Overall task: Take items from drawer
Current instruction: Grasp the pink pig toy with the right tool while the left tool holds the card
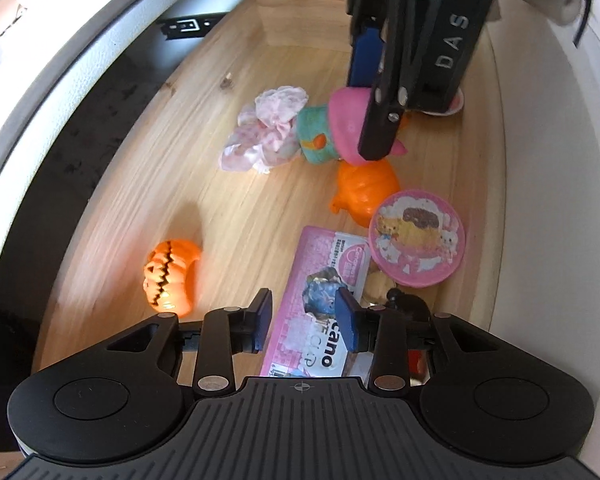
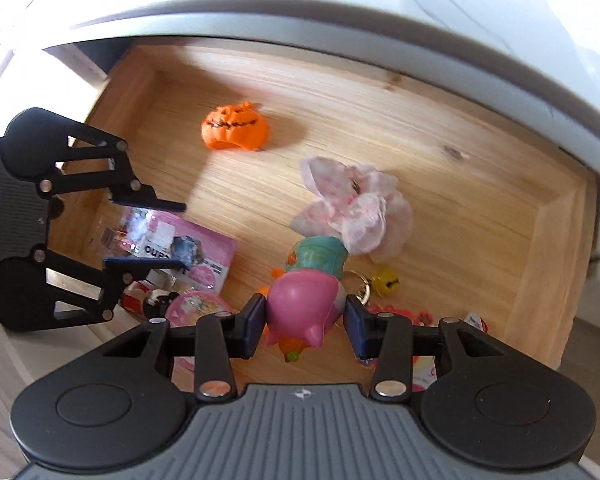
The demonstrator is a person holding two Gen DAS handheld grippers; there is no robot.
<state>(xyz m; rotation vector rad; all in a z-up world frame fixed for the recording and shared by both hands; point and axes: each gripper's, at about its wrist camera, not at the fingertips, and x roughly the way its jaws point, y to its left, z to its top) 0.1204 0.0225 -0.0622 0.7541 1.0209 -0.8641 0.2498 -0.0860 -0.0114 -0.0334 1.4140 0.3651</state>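
An open wooden drawer (image 1: 228, 208) (image 2: 400, 136) holds small toys. My right gripper (image 2: 306, 326) (image 1: 360, 120) is shut on a pink and teal toy figure (image 2: 304, 304) (image 1: 340, 124), its pads against both sides of the pink head. The figure's frilly pink-white skirt (image 2: 360, 204) (image 1: 268, 132) trails toward the drawer floor. My left gripper (image 1: 304, 316) (image 2: 160, 236) hangs open above a flat pink package (image 1: 320, 264) (image 2: 196, 252), with nothing between its fingers. A jack-o'-lantern pumpkin (image 1: 172, 276) (image 2: 236, 128) lies alone on the bare wood.
A second orange pumpkin (image 1: 364, 188) and a round pink lid (image 1: 418, 236) (image 2: 196, 308) lie beside the package. A yellow bell (image 2: 386, 280) on a ring sits near the figure. White drawer walls and a grey cabinet edge (image 2: 420, 40) surround the drawer.
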